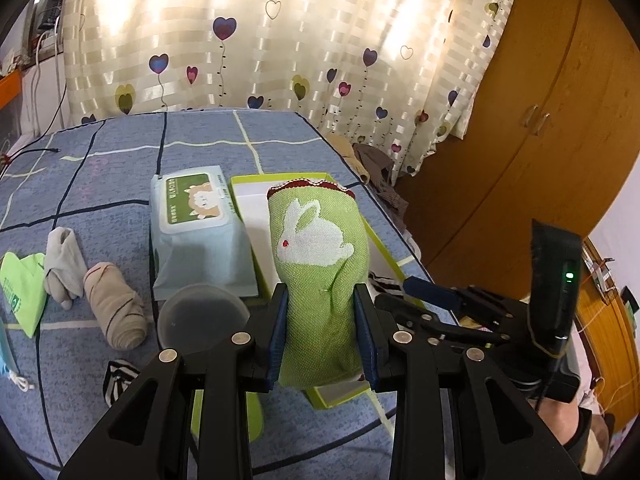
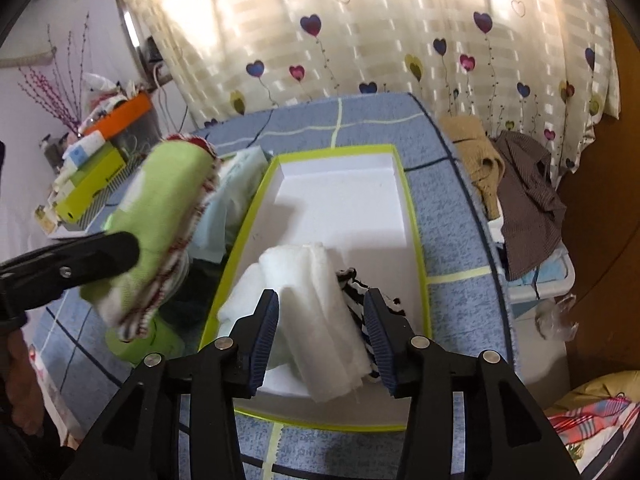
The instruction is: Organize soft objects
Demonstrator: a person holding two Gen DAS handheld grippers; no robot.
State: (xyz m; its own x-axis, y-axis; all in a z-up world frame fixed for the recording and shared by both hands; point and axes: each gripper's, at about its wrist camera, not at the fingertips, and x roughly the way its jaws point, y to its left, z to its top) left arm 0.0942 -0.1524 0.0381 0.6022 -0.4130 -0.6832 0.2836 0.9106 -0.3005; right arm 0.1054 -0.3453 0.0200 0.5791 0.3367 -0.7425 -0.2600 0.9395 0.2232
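Left gripper around rabbit pouch (green).

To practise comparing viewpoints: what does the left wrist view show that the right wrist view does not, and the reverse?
Only the left wrist view: the rabbit design, rolled beige sock and grey sock. Only the right wrist view: white cloth between the right gripper fingers, over the tray. Both: green pouch in the left gripper, green-rimmed tray, wipes pack.
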